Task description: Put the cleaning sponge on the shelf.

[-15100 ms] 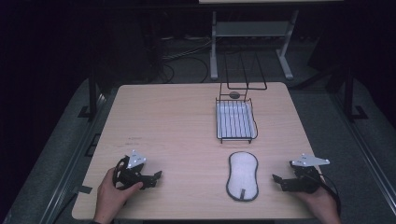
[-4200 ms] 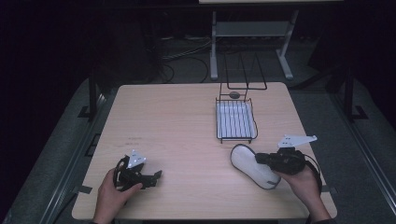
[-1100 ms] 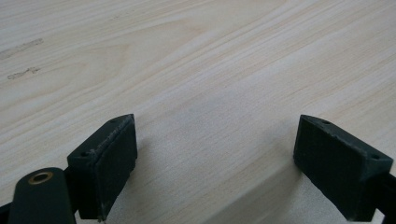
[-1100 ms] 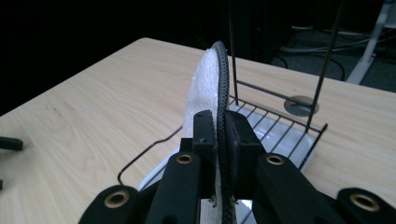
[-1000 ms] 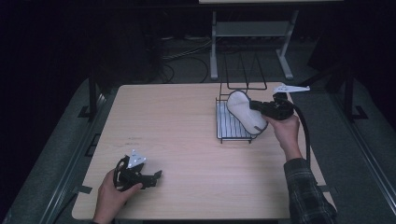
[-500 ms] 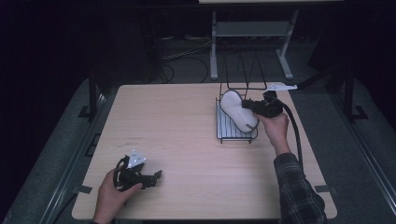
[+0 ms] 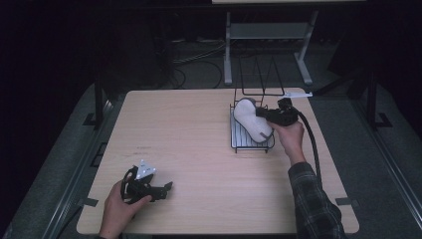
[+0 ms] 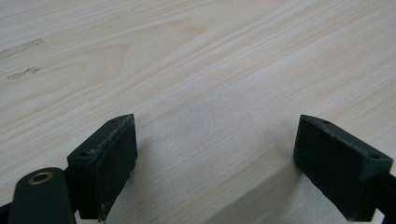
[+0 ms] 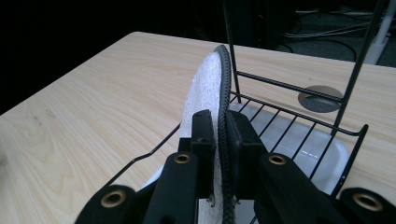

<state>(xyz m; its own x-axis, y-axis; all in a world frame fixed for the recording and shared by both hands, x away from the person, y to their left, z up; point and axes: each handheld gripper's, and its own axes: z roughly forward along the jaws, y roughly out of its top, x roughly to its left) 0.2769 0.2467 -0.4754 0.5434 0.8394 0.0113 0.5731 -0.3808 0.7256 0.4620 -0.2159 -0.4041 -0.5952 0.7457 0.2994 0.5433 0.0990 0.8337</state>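
Overall scene: a light wooden table (image 7: pixel 199 149) seen from above, dark floor around it, a pale metal stand (image 7: pixel 268 35) and loose cables beyond the far edge.
Right gripper (image 7: pixel 263 115): toward two o'clock on the table, held by the person's right hand (image 7: pixel 288 137) with a plaid sleeve (image 7: pixel 313 199) behind it; its black cable (image 7: pixel 311 144) trails back along the forearm.
Right jaws: nearly closed, pinching the edge of a white insole-shaped pad (image 9: pixel 205 93); in the right gripper view (image 9: pixel 219 135) the pad's dark rim runs up between the two black fingers.
White pad: stands on edge and tilted, in the high view (image 7: pixel 251 119) lying over the wire rack with its upper end at the rack's far side; whether its lower end touches the tray cannot be told.
Wire rack (image 7: pixel 234 134): black, with a tall wire back (image 7: pixel 261 74) rising at its far end; a white tray (image 9: pixel 299 135) sits inside it.
Round grommet (image 9: pixel 320 98): a grey disc set in the tabletop just beyond the rack.
Left gripper (image 7: pixel 166 188): toward seven o'clock near the front edge, resting on the table in the person's left hand (image 7: pixel 119 209).
Left jaws: wide apart in the left gripper view (image 8: pixel 219 172), bare wood grain between them, nothing held.
Table marks (image 8: pixel 21 49): faint dark smudges on the wood, at ten o'clock from the left jaws.
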